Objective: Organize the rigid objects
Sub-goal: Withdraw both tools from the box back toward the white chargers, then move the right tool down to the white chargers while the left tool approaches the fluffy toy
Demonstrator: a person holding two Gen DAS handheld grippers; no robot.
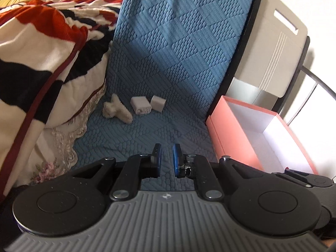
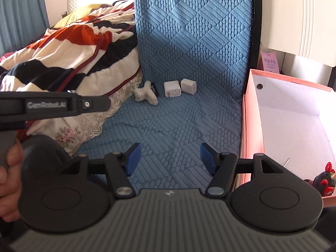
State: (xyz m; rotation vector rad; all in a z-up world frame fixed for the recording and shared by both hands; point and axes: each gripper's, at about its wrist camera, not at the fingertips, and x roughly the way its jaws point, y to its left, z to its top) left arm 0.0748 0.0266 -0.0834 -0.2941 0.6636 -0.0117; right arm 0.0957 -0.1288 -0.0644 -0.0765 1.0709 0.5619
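Two white charger blocks lie side by side on the blue quilted mat: one with printed text (image 1: 141,104) (image 2: 172,89) and a plain cube (image 1: 158,103) (image 2: 188,86). A fluffy cream hair clip (image 1: 117,109) (image 2: 146,93) lies left of them, with a small black item (image 2: 154,89) behind it. My left gripper (image 1: 167,159) hovers low over the mat, jaws nearly closed with a narrow gap, holding nothing. My right gripper (image 2: 169,157) is open and empty above the mat. A pink box (image 1: 262,134) (image 2: 294,126) stands at the right with a red and black toy figure (image 2: 324,181) inside.
A striped red, black and white blanket (image 1: 42,48) (image 2: 73,52) is piled at the left over a lace-edged floral cover (image 2: 84,126). A beige cabinet (image 1: 271,48) stands behind the box. The left gripper's body (image 2: 52,105) and a hand (image 2: 8,168) cross the right view's left side.
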